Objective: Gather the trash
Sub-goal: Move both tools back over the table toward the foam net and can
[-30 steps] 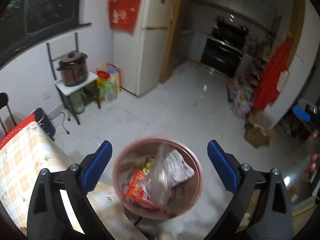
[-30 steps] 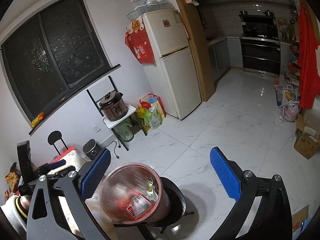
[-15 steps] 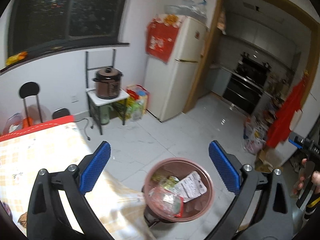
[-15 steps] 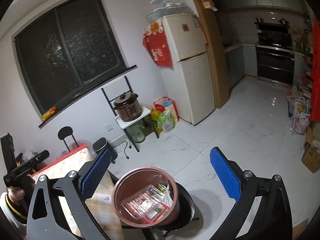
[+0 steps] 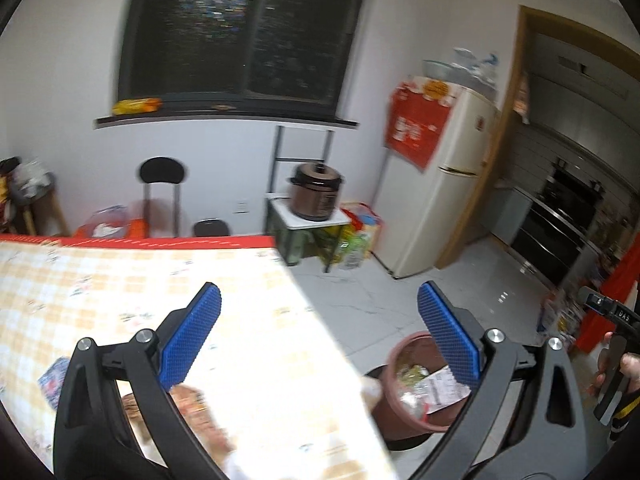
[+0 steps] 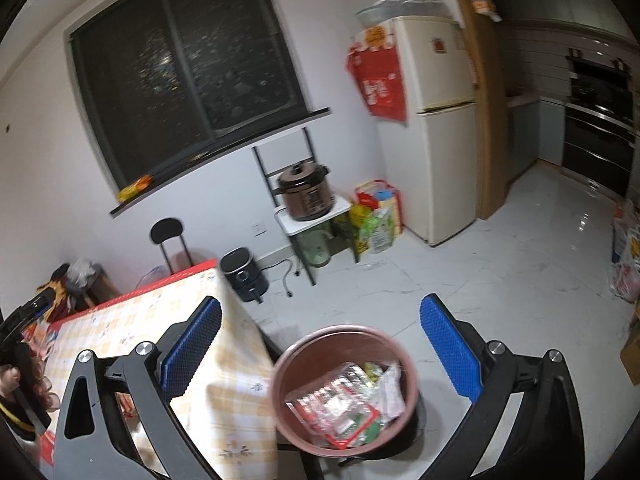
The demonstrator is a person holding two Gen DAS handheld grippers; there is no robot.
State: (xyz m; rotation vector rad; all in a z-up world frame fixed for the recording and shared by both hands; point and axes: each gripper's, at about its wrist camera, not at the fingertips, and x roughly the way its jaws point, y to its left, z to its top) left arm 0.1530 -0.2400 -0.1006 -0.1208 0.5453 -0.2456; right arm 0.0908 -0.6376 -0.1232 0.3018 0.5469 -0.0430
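Several wrappers already lie in the round brown plastic bin beside the checked-cloth table; a blue packet remains there; left gripper and right gripper gape empty

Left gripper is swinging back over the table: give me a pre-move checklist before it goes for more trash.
1. Left gripper open and empty: ok.
2. Right gripper open and empty: ok.
3. Trash bin upright beside the table, mouth unobstructed: ok.
4. Bin has room left; wrappers lie below the rim: ok.
5. Next piece identified: a blue packet lies near the left finger, other litter blurred: cannot tell.
6. View sharp enough to aim: not ok, motion blur.
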